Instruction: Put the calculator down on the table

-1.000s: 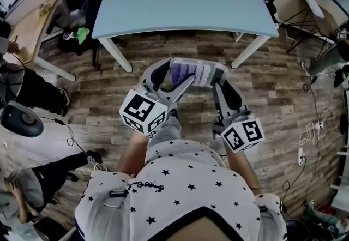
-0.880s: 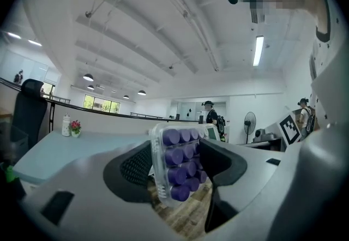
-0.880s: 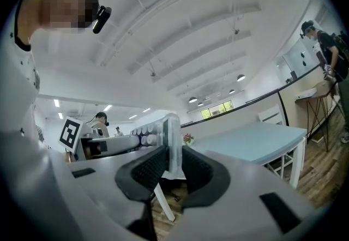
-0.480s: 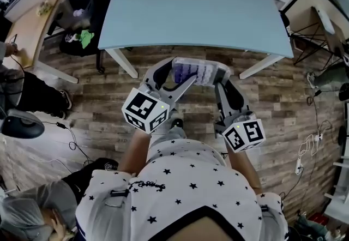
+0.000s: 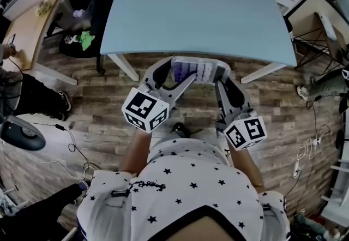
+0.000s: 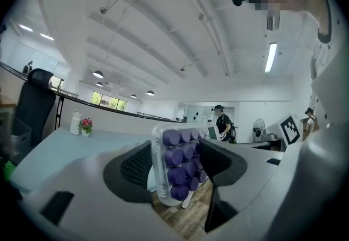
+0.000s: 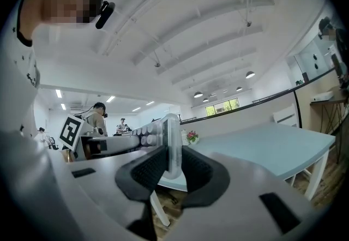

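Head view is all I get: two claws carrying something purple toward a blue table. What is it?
Observer: A calculator. The left gripper view shows rows of round purple keys in a clear frame.
Visitor: Do both claws really grip it?
Observer: Yes. Each claw's own view shows it squeezed between that claw's jaws: the left claw on one end, the right claw on a thin edge.
Visitor: Is anyone ahead of them?
Observer: Beyond the table, the left gripper view shows a person in a dark top standing far off.
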The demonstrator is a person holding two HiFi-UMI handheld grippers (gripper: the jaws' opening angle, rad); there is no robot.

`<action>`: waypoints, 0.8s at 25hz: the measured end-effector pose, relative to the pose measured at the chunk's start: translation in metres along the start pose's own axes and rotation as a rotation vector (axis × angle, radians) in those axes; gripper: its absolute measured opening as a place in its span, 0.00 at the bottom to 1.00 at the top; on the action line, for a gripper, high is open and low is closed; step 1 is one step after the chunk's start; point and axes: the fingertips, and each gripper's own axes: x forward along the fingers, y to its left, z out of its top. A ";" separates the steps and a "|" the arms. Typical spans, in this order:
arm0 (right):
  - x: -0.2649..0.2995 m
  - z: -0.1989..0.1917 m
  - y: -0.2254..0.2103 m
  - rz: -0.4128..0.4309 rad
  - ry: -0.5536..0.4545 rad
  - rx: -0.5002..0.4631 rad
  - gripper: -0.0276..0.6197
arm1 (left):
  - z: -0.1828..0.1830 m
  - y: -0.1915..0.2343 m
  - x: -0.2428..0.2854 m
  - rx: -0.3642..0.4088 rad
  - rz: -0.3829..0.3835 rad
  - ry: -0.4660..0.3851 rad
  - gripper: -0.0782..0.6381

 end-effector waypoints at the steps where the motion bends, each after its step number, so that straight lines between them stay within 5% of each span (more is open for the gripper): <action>1: 0.002 0.000 -0.001 -0.001 -0.001 0.000 0.16 | 0.000 0.002 0.002 -0.002 0.000 -0.001 0.51; 20: 0.068 -0.001 -0.064 0.103 0.028 0.034 0.16 | -0.002 0.048 0.066 0.017 0.107 0.024 0.51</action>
